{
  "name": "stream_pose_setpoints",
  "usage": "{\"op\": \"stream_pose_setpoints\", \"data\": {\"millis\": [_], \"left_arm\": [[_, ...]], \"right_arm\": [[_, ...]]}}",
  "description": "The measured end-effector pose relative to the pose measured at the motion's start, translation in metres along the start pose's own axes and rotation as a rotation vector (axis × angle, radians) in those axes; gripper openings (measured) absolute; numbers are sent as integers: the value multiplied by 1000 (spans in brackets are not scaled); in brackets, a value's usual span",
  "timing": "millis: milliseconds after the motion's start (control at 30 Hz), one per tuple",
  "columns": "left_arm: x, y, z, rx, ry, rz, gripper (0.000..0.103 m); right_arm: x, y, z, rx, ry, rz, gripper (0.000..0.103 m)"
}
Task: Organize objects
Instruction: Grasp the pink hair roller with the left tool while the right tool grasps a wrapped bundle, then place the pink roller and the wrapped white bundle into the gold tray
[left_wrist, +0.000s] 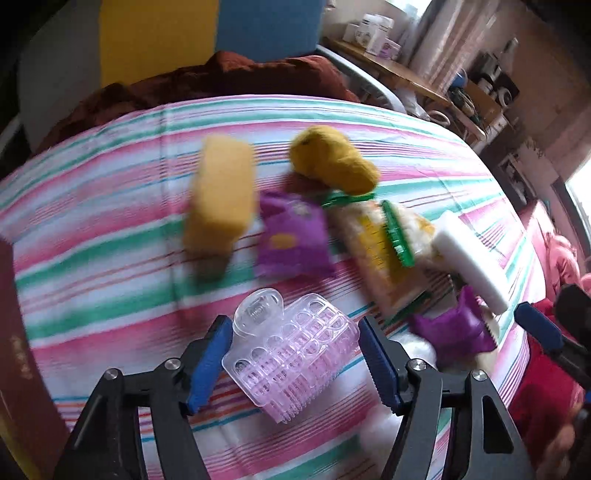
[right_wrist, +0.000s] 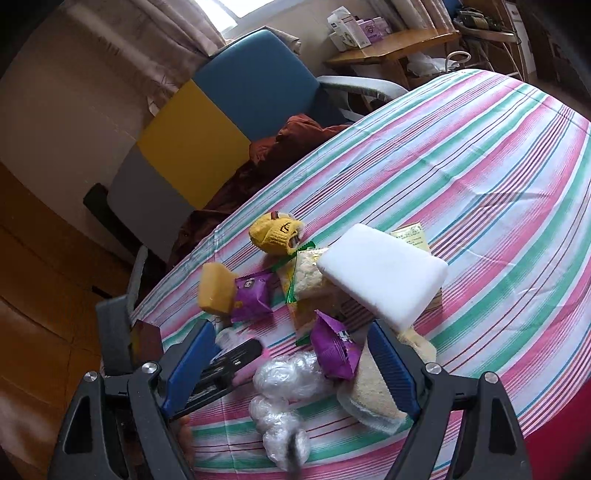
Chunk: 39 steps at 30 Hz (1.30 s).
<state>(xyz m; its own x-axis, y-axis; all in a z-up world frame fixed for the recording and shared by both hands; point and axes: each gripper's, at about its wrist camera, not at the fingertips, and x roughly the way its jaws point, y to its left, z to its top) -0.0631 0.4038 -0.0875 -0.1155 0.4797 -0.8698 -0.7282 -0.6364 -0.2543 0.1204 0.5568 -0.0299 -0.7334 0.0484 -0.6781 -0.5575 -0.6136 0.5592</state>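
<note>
My left gripper (left_wrist: 291, 365) sits low centre in the left wrist view, with the clear pink hair claw clip (left_wrist: 291, 354) between the blue pads. The left pad looks to touch the clip's edge; I can't tell whether the right pad does, so a firm grip isn't confirmed. No earlier view, so nothing on jaw travel.

No containers visible. Everything lies loose on the striped cloth (left_wrist: 92, 229).

Left to right above the clip: yellow sponge (left_wrist: 221, 199), blurred; purple packet (left_wrist: 291, 236) just beside it; yellow plush toy (left_wrist: 332, 158) further up; snack bag (left_wrist: 373, 243) with a green comb (left_wrist: 397, 232) on it; white foam block (left_wrist: 469, 258) leaning on the pile; second purple packet (left_wrist: 454, 325) at lower right.

My right gripper (right_wrist: 291, 365) is low centre in the right wrist view, jaws wide apart, gripping nothing. Between them lie clear plastic wrap (right_wrist: 284, 380) and the second purple packet. A beige pad (right_wrist: 373, 391) sits by the right finger.
</note>
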Motion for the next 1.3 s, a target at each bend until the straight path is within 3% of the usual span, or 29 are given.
{"op": "stream_pose_setpoints", "data": {"millis": [200, 433, 633, 700, 733, 833, 967, 1300], "left_arm": [[-22, 19, -27, 12, -41, 23, 70], [-56, 26, -49, 23, -120, 15, 70], [-92, 31, -61, 28, -194, 14, 70], [-107, 34, -67, 25, -215, 8, 70], [-113, 36, -70, 22, -226, 6, 70], [-130, 44, -79, 7, -262, -3, 70], [-149, 57, -94, -19, -296, -10, 70], [-194, 126, -138, -162, -358, 54, 71]], "right_arm": [[10, 10, -2, -60, 55, 5, 86], [49, 46, -24, -260, 325, 19, 85], [76, 67, -57, -421, 479, -179, 72], [85, 70, -66, -471, 513, -240, 63], [89, 71, -71, -495, 530, -272, 53], [93, 77, -79, -524, 516, -269, 37], [84, 87, -95, -556, 512, -136, 37], [56, 131, -124, -604, 445, -32, 37]]}}
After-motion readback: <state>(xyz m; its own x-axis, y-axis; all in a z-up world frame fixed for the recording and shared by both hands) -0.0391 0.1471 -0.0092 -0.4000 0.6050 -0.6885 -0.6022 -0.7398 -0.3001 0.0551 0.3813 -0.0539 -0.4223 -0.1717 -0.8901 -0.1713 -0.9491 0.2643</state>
